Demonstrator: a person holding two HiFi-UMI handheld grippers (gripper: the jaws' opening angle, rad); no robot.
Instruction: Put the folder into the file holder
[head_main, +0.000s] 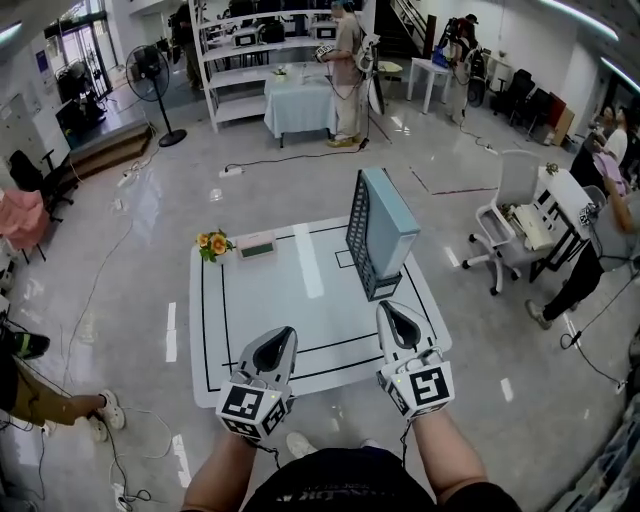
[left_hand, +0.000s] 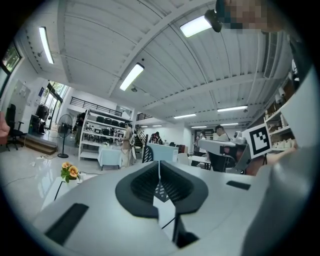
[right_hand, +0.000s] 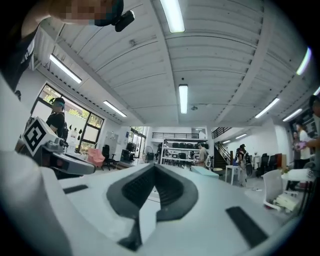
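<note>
A light blue folder (head_main: 388, 222) stands upright inside the dark mesh file holder (head_main: 362, 235) at the far right of the white table (head_main: 260, 300). Both grippers hover over the table's near edge, pointing level toward the holder and apart from it. My left gripper (head_main: 285, 333) is shut with nothing between its jaws. My right gripper (head_main: 391, 309) is likewise shut and empty, just short of the holder's near end. In the left gripper view the shut jaws (left_hand: 159, 166) point at the file holder (left_hand: 146, 153). The right gripper view shows shut jaws (right_hand: 154, 168) and the folder (right_hand: 204, 171) beyond.
A small bunch of orange flowers (head_main: 213, 243) and a little card box (head_main: 257, 245) sit at the table's far left. A white chair (head_main: 508, 215) and a desk stand to the right. Cables run across the floor, and people stand by shelves at the back.
</note>
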